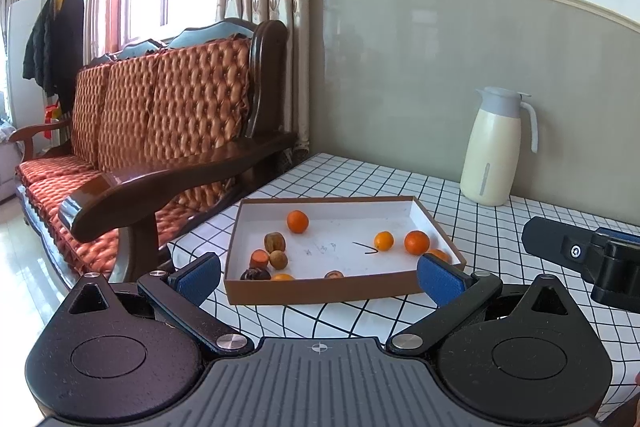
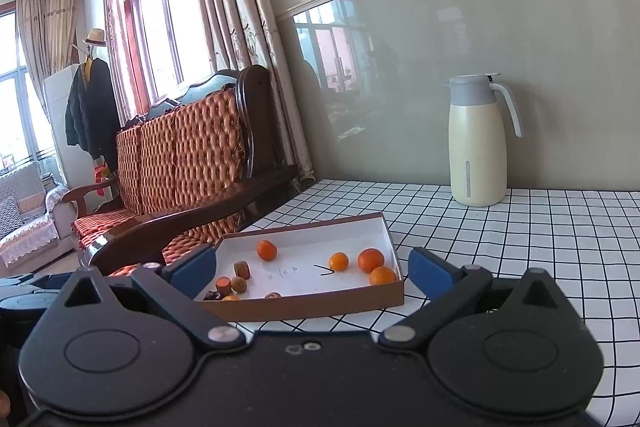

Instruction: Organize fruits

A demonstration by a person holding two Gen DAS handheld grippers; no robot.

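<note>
We hold both grippers low over the tabletop (image 1: 500, 227), which wears a white cloth with a black grid, and both face a shallow cardboard box (image 1: 320, 291) with brown outer walls and a white floor. Our left gripper (image 1: 320, 279) has its blue-padded fingers spread wide with nothing between them, and it sits just short of the box's near wall. Our right gripper (image 2: 312, 273) is likewise spread wide and empty, also close to the near wall; its black body shows at the right edge of the left wrist view. All the fruit lies inside the box. One orange (image 1: 297, 221) sits alone toward the far left, and three more oranges (image 2: 371, 260) gather near the right wall, the nearest of them close to the front corner. At the left front, a cluster of small brown fruits (image 1: 275, 242) lies together with an orange-fleshed piece (image 1: 259, 259) and a dark, shrivelled one (image 1: 255, 273); another orange fruit and another brown one sit against the near wall, partly hidden by it. Some faint scribbles and a black mark show on the box floor. A cream thermos jug (image 2: 476, 143) with a grey lid stands upright at the back of the tabletop against the wall, well apart from the box. A wooden sofa (image 1: 160, 131) with orange cushions stands beside the tabletop on the left.
</note>
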